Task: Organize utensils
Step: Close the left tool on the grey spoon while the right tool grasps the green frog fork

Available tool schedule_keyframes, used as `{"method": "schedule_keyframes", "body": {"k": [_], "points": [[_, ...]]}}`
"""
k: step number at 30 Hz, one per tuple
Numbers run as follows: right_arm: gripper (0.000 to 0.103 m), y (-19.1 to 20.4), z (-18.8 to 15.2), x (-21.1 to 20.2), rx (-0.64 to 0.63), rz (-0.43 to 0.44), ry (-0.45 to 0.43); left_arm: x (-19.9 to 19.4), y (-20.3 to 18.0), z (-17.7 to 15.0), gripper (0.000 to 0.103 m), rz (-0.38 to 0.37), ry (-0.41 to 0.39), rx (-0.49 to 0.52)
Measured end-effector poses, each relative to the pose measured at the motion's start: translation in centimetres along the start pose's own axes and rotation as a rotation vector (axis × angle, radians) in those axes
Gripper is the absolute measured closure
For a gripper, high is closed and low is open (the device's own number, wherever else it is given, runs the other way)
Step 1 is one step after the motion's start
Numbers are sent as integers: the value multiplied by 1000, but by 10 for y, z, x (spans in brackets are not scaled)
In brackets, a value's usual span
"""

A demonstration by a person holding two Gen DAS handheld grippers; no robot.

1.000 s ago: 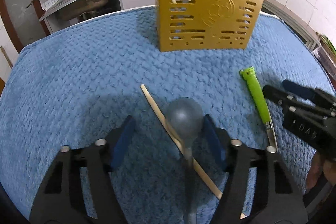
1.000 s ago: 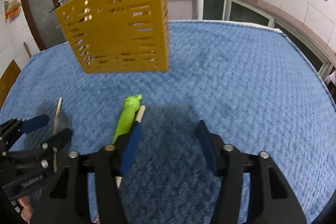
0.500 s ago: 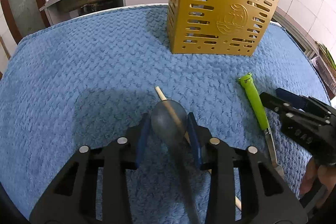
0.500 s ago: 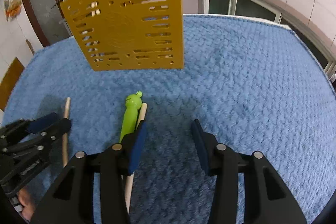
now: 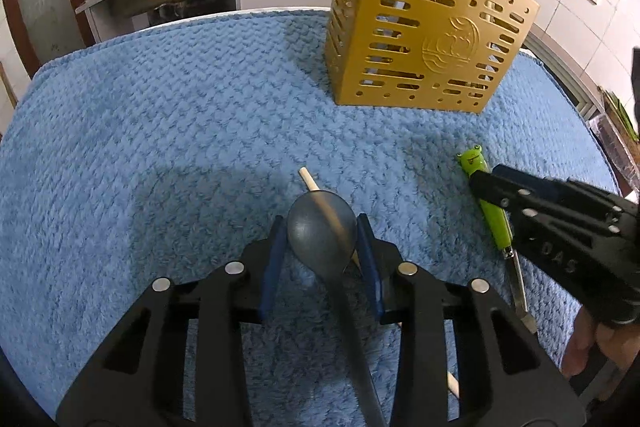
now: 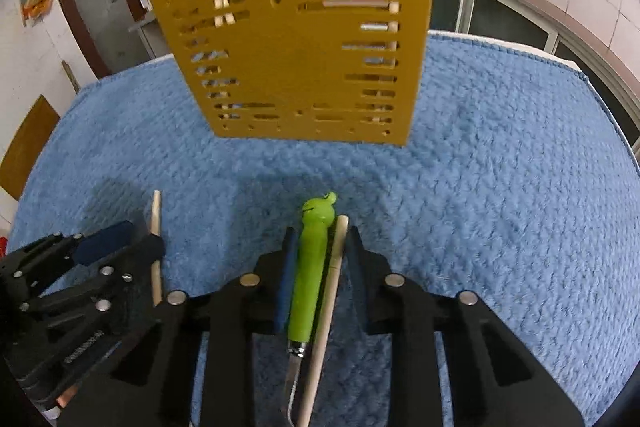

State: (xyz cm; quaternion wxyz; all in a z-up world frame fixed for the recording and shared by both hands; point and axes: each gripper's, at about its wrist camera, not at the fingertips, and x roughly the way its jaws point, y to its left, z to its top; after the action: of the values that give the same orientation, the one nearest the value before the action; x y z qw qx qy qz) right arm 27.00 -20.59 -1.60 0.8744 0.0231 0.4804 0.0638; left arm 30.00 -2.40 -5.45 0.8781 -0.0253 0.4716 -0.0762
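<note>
My left claw [image 5: 322,247] pinches the grey spoon [image 5: 323,230] over the blue mat [image 5: 160,147] while my right claw [image 6: 318,247] is closing around the green-handled utensil [image 6: 308,267] and a chopstick [image 6: 328,291] together, so one could slip before the yellow holder [image 6: 296,47].
</note>
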Motion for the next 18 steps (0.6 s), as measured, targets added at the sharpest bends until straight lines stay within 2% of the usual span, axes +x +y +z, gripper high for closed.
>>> {"method": "schedule_keyframes", "body": {"k": [6, 7, 18], "points": [[82, -2, -6, -2, 13, 12, -19, 0, 4, 0, 69, -9, 1, 0], [88, -3, -7, -6, 20, 20, -29, 0, 4, 0, 69, -11, 0, 0], [88, -23, -9, -32, 65, 67, -94, -16, 4, 2, 69, -31, -41, -2]]}}
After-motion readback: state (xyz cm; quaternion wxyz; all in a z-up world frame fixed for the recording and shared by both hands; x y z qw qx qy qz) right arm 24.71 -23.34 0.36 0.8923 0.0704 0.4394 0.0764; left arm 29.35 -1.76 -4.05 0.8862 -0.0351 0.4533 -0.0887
